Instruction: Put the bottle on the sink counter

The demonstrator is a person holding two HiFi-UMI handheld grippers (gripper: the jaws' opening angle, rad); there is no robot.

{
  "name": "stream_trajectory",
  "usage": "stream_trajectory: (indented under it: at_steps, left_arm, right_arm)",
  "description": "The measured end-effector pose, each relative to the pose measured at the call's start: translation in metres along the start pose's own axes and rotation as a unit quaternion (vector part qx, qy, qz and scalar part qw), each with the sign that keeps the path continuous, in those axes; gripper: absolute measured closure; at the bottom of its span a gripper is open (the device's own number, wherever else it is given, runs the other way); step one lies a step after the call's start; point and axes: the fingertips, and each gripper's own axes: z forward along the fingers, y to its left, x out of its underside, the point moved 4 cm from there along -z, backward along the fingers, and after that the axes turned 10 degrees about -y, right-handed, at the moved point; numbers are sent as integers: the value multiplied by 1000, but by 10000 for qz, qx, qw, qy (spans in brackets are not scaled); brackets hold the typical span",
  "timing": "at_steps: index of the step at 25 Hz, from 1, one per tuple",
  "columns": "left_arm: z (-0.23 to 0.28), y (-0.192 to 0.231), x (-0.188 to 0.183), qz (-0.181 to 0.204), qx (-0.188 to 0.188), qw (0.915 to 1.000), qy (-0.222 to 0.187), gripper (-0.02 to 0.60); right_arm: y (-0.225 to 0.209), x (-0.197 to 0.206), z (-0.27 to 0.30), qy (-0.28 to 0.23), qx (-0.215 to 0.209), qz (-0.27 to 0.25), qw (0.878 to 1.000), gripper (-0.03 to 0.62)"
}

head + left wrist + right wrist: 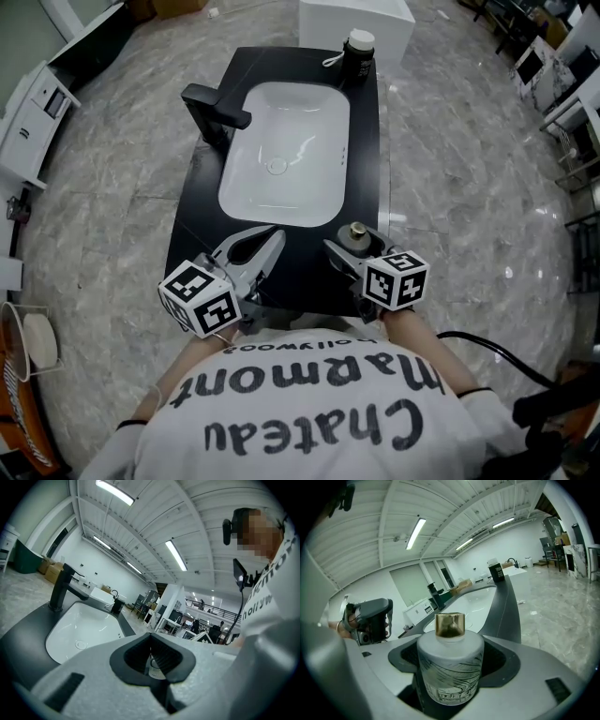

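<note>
Currently the frosted bottle (450, 667) with the gold cap is being clamped upright between the jaws of the right claw (352, 242), over the near edge of the black bench (367, 141). Ahead of that claw, a narrow bare strip is being left beside the white basin (286, 150), ending at a dark jar (358, 52). To its left, the left claw (272, 244) is being held with jaws together, empty.

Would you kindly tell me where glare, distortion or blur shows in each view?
Head view: soft glare streaks on the white basin and the marble floor, straight edges bowed. Left gripper view: strong fisheye, dark corners, a mosaic patch top right. Right gripper view: the bottle is sharp, fisheye too.
</note>
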Motion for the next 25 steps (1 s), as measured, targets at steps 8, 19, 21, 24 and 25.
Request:
stream_trajectory:
  at_steps: [8,19,21,24,25]
  left_arm:
    - [-12,-2,-4,-99,122,9998,-126,566]
    - [-21,4,-24,56,366,9993,-46,566]
    - [-22,8,-27,75,408,9991,-17,566]
    - [-22,13,-32,80,460,9989,10,566]
    - [-22,15,-34,88,482,9988,19,566]
  right_arm:
    - [0,6,-7,-62,352,38,9994,252]
    - [0,8,-7,-177,876,188,9958,252]
    - [0,8,-5,-187,942,192,9952,252]
    - [2,8,-3,-209,1032,239,9941,252]
    - [3,7,-2,-202,1066,210,9939,252]
